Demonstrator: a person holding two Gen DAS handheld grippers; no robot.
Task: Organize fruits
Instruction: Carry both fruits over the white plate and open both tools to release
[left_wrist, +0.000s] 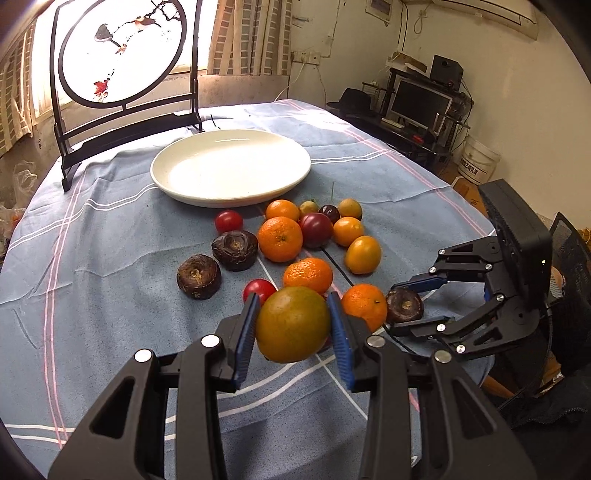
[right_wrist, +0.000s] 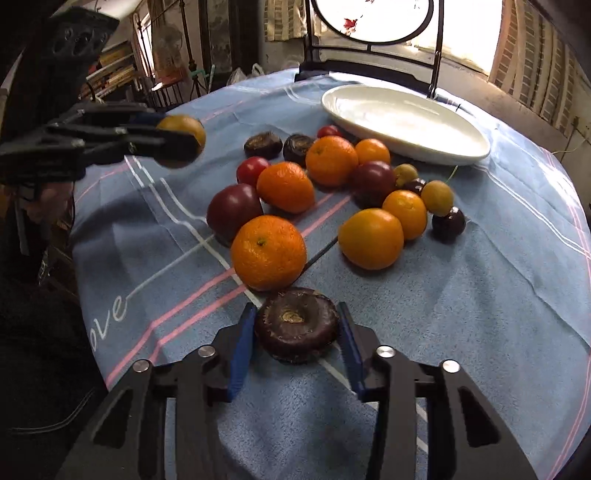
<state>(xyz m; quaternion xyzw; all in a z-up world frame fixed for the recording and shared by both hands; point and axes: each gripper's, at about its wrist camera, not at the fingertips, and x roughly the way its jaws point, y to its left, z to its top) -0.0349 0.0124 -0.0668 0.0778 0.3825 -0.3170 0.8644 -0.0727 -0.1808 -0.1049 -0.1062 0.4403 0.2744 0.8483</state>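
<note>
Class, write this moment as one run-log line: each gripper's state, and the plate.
left gripper: shut on green-orange fruit, lifted | right gripper: around brown water chestnut on the cloth, grip unclear | white plate: no fruit

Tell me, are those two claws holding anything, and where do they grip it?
The left gripper clamps a green-orange fruit by its sides. The right gripper brackets a dark brown fruit; contact cannot be told.

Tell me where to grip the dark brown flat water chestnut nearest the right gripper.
Grip the dark brown flat water chestnut across its rounded rim, low, approaching from the near table edge. It lies flat, dimple up, and the right gripper already has a finger on each side, jaws apart.
</note>
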